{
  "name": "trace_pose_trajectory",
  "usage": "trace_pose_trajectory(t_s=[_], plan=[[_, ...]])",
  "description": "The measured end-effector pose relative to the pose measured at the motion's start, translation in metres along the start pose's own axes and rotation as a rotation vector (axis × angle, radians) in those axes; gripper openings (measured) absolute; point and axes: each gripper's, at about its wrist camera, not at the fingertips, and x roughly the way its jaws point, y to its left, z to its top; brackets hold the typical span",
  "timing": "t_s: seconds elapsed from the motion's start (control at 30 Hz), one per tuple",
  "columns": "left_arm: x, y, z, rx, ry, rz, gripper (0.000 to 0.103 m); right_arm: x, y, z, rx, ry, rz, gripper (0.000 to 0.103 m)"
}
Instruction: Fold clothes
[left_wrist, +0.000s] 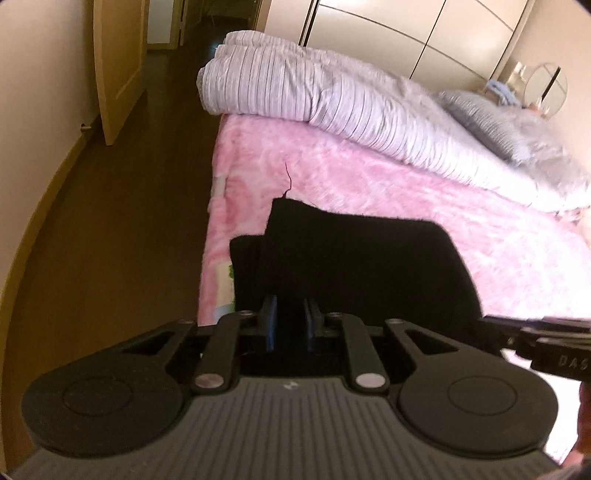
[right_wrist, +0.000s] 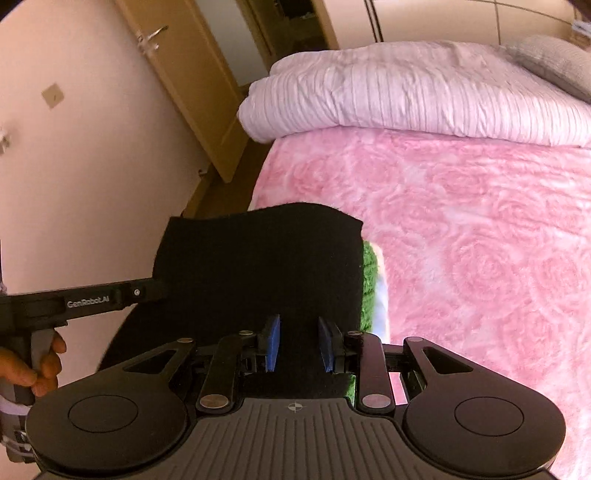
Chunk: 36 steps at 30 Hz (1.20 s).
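The black knit garment (left_wrist: 351, 258) is clamped by the left gripper (left_wrist: 290, 321), marked "GenRobot.AI", and by the right gripper (right_wrist: 299, 345), over the pink fluffy bedspread (right_wrist: 461, 240).

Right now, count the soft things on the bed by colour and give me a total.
Black: 1, the garment
Pink: 1, the fluffy blanket
Pale striped: 1, the rolled duvet
Grey: 1, the pillow
Green: 1, fabric peeking beside the garment
Total: 5
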Motion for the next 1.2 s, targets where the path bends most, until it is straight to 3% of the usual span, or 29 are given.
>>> trace_pose_trajectory(t_s=[0.13, 0.33, 0.5, 0.6, 0.8, 0.93, 1.2], plan=[[-0.013, 0.002, 0.003, -0.035, -0.010, -0.010, 0.012, -0.014, -0.003, 0.006, -0.014, 0.022, 0.012, 0.028], [-0.072, -0.012, -0.010, -0.031, -0.022, -0.051, 0.014, -0.060, 0.020, -0.007, -0.065, 0.008, 0.072, 0.028], [-0.096, -0.027, -0.046, -0.004, 0.037, -0.073, 0.018, -0.083, 0.041, -0.038, -0.139, 0.032, 0.043, 0.028], [-0.089, -0.028, -0.070, -0.003, 0.082, -0.045, 0.019, -0.073, 0.048, -0.053, -0.153, 0.071, 0.013, 0.028], [-0.099, -0.035, -0.081, -0.030, 0.068, 0.003, 0.019, -0.064, 0.071, -0.075, -0.284, 0.067, -0.080, 0.028], [-0.131, -0.051, -0.079, 0.010, 0.058, 0.043, 0.025, -0.098, 0.072, -0.079, -0.177, 0.013, -0.053, 0.028], [-0.197, -0.091, -0.084, 0.107, 0.070, 0.152, 0.038, -0.181, 0.073, -0.093, -0.064, -0.059, -0.081, 0.033]])
